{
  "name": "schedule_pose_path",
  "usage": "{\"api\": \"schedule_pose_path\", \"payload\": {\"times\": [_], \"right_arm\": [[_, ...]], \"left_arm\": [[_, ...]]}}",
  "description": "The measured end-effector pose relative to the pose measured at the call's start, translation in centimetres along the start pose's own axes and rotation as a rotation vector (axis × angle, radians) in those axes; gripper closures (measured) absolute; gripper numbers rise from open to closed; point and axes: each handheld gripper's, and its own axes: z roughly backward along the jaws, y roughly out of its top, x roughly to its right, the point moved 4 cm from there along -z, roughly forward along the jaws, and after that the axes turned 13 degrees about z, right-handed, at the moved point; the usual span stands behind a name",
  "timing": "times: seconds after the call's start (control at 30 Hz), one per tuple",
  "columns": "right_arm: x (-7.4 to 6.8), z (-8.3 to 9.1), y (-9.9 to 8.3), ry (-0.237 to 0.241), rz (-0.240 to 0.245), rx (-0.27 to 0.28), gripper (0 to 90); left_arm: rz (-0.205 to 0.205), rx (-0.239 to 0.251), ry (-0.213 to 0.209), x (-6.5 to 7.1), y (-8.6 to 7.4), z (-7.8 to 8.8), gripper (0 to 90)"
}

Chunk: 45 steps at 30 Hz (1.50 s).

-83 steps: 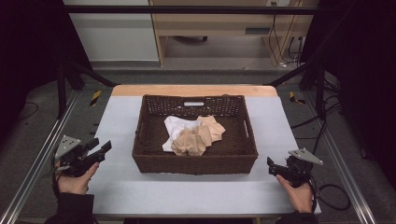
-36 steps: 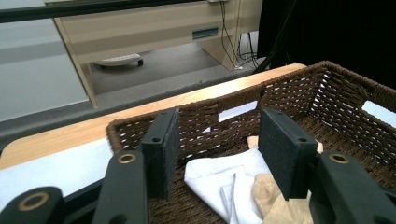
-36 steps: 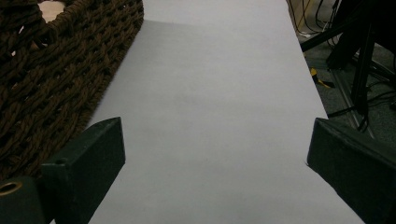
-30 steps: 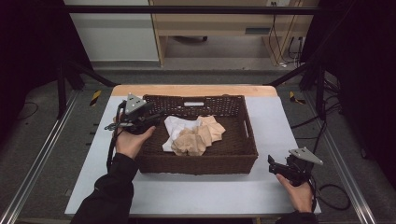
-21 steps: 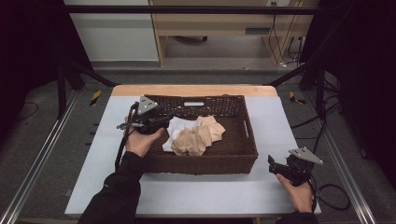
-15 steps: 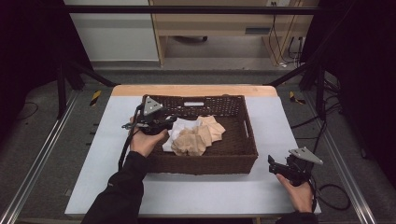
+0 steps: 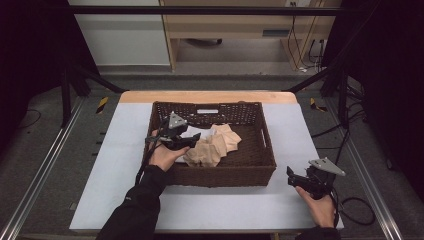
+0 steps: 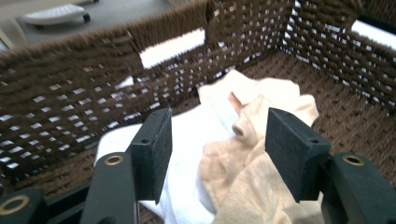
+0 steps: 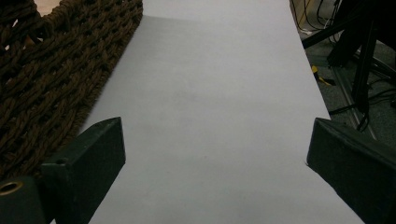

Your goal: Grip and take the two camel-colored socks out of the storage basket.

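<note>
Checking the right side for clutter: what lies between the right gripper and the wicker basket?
Bare white table, in the high view, separates right gripper from wicker basket.

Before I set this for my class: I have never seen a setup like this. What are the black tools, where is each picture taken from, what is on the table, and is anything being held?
A person sits at a table holding a hand tool with two black jaws in each hand. The wide picture comes from a fixed camera above, looking forward and down. The other two come from small cameras riding on the tools, looking along their jaws.

On the table stands a brown woven basket with crumpled cloths inside: a white cloth and a beige cloth.

The left gripper has reached into the basket. Its jaws have just been opening and stand apart over the cloths, with beige cloth between them, though the pads do not press on it. The right gripper rests near the table's right edge, jaws open, with bare table between them.

So nothing is held yet.
</note>
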Motion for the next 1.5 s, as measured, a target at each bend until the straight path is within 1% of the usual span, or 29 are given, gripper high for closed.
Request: {"api": "schedule_pose_path", "payload": {"times": [0.13, 0.2, 0.3, 0.33, 0.37, 0.47, 0.5, 0.53, 0.6, 0.7, 0.77, 0.8, 0.83, 0.87, 0.9, 0.93, 0.97, 1.0, 1.03, 1.1, 1.13, 1.23, 1.27, 1.3, 1.33, 1.37, 1.4, 1.47, 1.5], "right_arm": [[0.0, 0.0, 0.0, 0.003, 0.005, -0.004, 4.6], [0.0, -0.1, -0.1, 0.004, 0.010, -0.005, 4.6], [-0.1, -0.1, 0.0, 0.006, 0.005, -0.008, 4.6], [-0.1, -0.1, 0.0, 0.005, 0.007, -0.007, 4.6], [-0.1, -0.1, 0.0, 0.005, 0.007, -0.007, 4.6], [-0.1, -0.1, -0.1, 0.005, 0.008, -0.011, 4.6], [-0.1, -0.1, -0.1, 0.005, 0.009, -0.011, 4.7], [-0.1, -0.1, -0.1, 0.005, 0.010, -0.012, 4.7], [-0.1, -0.1, -0.1, 0.005, 0.013, -0.012, 4.7], [-0.1, -0.2, -0.1, 0.004, 0.013, -0.013, 4.7], [-0.1, -0.1, -0.1, 0.004, 0.012, -0.012, 4.7], [-0.1, -0.1, -0.1, 0.004, 0.012, -0.013, 4.7], [-0.1, -0.2, -0.1, 0.004, 0.012, -0.013, 4.7], [-0.1, -0.2, -0.1, 0.004, 0.012, -0.013, 4.7], [-0.1, -0.2, -0.1, 0.005, 0.013, -0.013, 4.8], [-0.1, -0.1, -0.1, 0.005, 0.012, -0.013, 4.8], [-0.1, -0.1, -0.1, 0.005, 0.012, -0.013, 4.8], [-0.1, -0.1, -0.1, 0.004, 0.013, -0.013, 4.8], [-0.1, -0.1, -0.1, 0.004, 0.009, -0.013, 4.9], [-0.1, -0.1, -0.1, 0.004, 0.008, -0.013, 4.9], [-0.1, -0.1, -0.1, 0.004, 0.008, -0.014, 4.9], [-0.1, -0.1, -0.1, 0.003, 0.008, -0.013, 5.0], [-0.1, -0.1, -0.1, 0.003, 0.008, -0.012, 5.0], [-0.1, -0.1, -0.1, 0.003, 0.007, -0.013, 5.0], [-0.1, -0.1, -0.1, 0.003, 0.007, -0.013, 5.0], [0.0, -0.1, -0.1, 0.002, 0.007, -0.012, 5.0], [0.0, -0.1, -0.1, 0.001, 0.007, -0.012, 5.0], [0.0, -0.1, -0.1, -0.001, 0.007, -0.014, 5.0], [0.0, -0.1, -0.1, -0.001, 0.006, -0.014, 5.0]], "left_arm": [[-0.010, -0.054, 0.005, 0.0, -0.6, -0.6, 42.0], [0.000, -0.061, -0.014, 0.1, -1.0, -1.0, 44.6], [-0.009, -0.080, -0.022, 0.2, -1.3, -1.2, 45.4], [-0.024, -0.091, -0.019, 0.2, -1.5, -1.3, 45.7], [-0.027, -0.102, -0.023, 0.2, -1.6, -1.3, 45.7], [-0.024, -0.114, -0.022, 0.2, -1.8, -1.4, 46.4], [-0.031, -0.133, -0.015, 0.1, -2.0, -1.5, 46.4], [-0.046, -0.137, -0.007, 0.1, -2.1, -1.7, 46.2], [-0.052, -0.160, 0.000, 0.1, -2.4, -1.8, 46.8], [-0.051, -0.176, 0.002, 0.0, -2.5, -2.0, 50.4], [-0.038, -0.198, 0.002, 0.0, -2.6, -2.1, 51.5], [-0.036, -0.221, 0.001, 0.0, -2.8, -2.2, 54.4], [-0.036, -0.221, 0.001, 0.0, -2.8, -2.2, 55.5], [-0.040, -0.246, -0.001, 0.1, -2.9, -2.5, 56.4], [-0.040, -0.246, -0.001, 0.1, -2.9, -2.5, 57.8], [-0.048, -0.266, 0.005, 0.2, -3.1, -2.7, 59.7], [-0.048, -0.266, 0.005, 0.2, -3.1, -2.7, 62.4], [-0.062, -0.280, 0.003, 0.2, -3.3, -2.8, 62.4], [-0.063, -0.285, 0.002, 0.3, -3.3, -2.8, 68.8], [-0.067, -0.286, -0.009, 0.3, -3.3, -2.8, 77.5], [-0.072, -0.283, -0.025, 0.4, -3.2, -2.6, 81.9], [-0.072, -0.271, -0.042, 0.4, -3.1, -2.4, 84.3], [-0.074, -0.246, -0.057, 0.4, -2.9, -2.1, 85.2], [-0.065, -0.219, -0.070, 0.4, -2.7, -1.9, 85.4], [-0.065, -0.219, -0.070, 0.4, -2.7, -1.9, 85.5], [-0.059, -0.196, -0.077, 0.3, -2.5, -1.7, 85.5], [-0.046, -0.166, -0.088, 0.2, -2.3, -1.4, 85.5], [-0.025, -0.126, -0.093, 0.1, -1.9, -1.0, 85.6], [-0.014, -0.088, -0.098, 0.1, -1.5, -0.7, 85.6]]}}
